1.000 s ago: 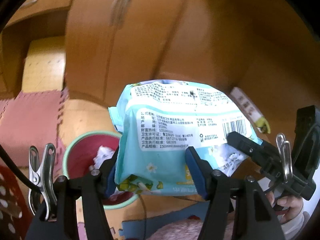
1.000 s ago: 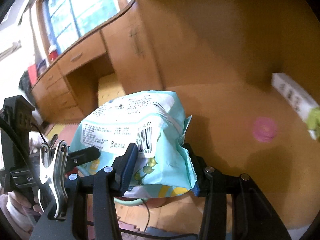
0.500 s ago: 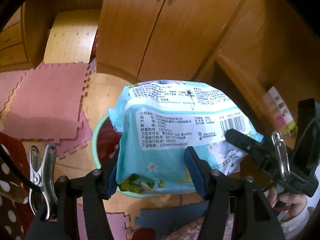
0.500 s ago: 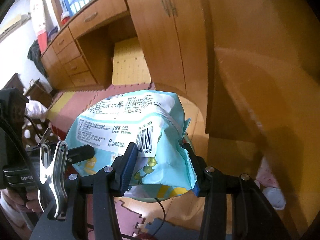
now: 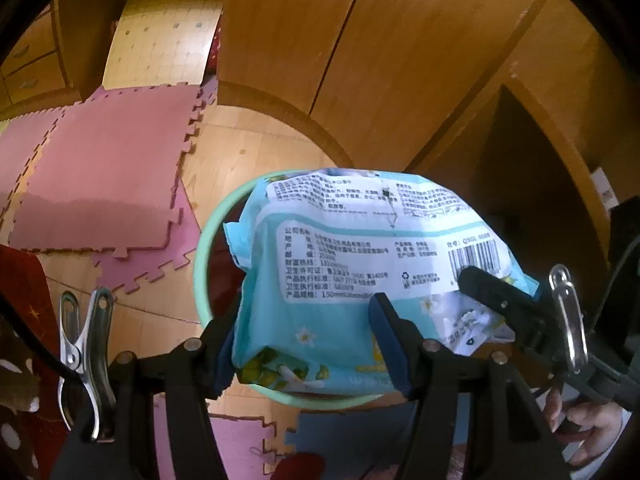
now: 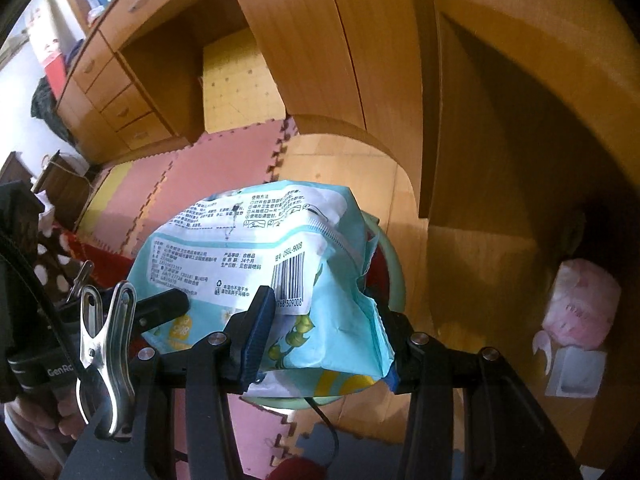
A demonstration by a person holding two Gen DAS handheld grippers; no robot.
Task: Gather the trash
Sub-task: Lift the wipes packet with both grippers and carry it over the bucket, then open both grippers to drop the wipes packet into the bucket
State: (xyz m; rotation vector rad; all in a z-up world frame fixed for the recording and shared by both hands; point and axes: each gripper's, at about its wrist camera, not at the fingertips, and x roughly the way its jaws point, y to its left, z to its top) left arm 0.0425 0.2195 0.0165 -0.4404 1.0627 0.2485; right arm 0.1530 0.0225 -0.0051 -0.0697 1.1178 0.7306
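We have lowered the wet-wipes pack, pinched by both the left gripper and the right gripper, until it hangs over the green-rimmed bin; we judge release is next.

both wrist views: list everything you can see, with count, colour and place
wipes pack: one, light blue with white label, held over the bin by both grippers
bin: one, mint green rim, dark red inside, on the floor under the pack
foam mats: several, pink, one yellow and one blue, on the wood floor
cabinets: orange wood, doors and drawers behind
pink packet: one, on the floor in the dark recess
white box: one, in front of the pink packet
metal clips: one on each gripper, silver
left gripper: black, blue pads, clamped on the pack
right gripper: black, blue pads, clamped on the pack
hand: on the right gripper's handle
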